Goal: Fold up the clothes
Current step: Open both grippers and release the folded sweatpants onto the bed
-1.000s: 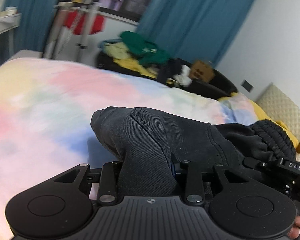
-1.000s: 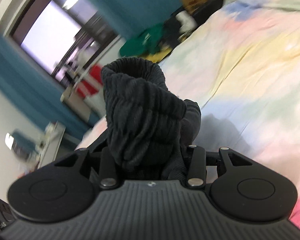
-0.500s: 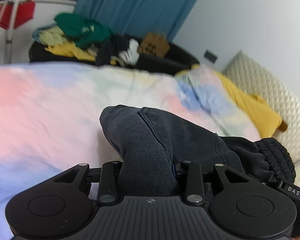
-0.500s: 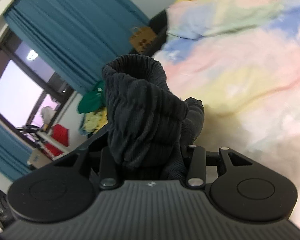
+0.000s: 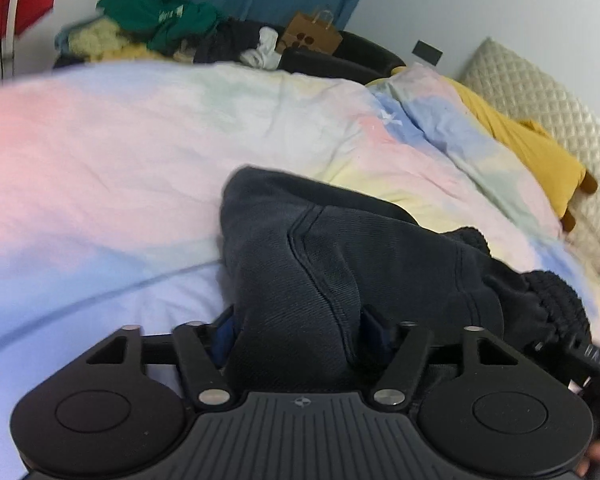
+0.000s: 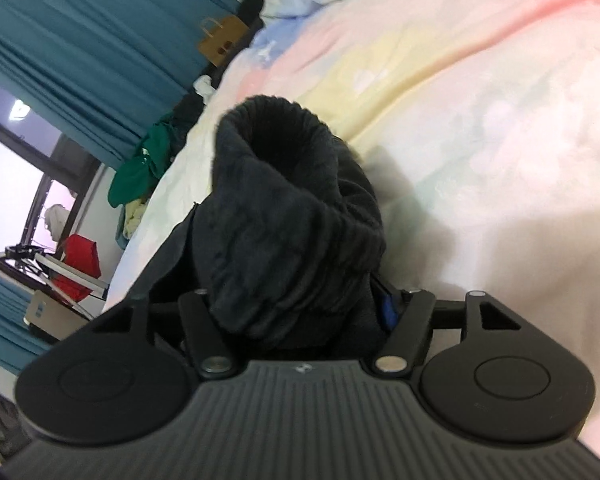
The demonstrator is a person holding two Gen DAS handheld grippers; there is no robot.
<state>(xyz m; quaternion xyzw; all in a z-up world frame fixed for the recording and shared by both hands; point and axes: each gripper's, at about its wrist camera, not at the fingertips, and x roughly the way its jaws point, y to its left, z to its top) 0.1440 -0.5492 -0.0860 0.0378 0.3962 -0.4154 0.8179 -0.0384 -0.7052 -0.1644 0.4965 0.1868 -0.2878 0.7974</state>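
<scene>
A dark grey garment (image 5: 340, 248) with a ribbed elastic band lies bunched on the pastel duvet (image 5: 140, 140). My left gripper (image 5: 298, 332) straddles a seamed fold of it. Its jaws are opening, and the blue pads (image 5: 374, 328) stand a little off the cloth. In the right wrist view the ribbed band (image 6: 284, 184) rises as a rolled tube between the fingers of my right gripper (image 6: 300, 308). Those jaws are opening too; one blue pad (image 6: 386, 312) shows free beside the fabric, and the other is hidden behind it.
A quilted headboard (image 5: 540, 92) and a yellow cloth (image 5: 532, 148) are at the right. Beyond the bed, a black sofa holds a pile of clothes (image 5: 160, 24) and a paper bag (image 5: 312, 36). Teal curtains (image 6: 80, 48) and a window lie behind.
Both grippers came down to the duvet with the garment. Their jaws, clamped tight on the cloth before, now stand wider, and the fabric sits looser between them.
</scene>
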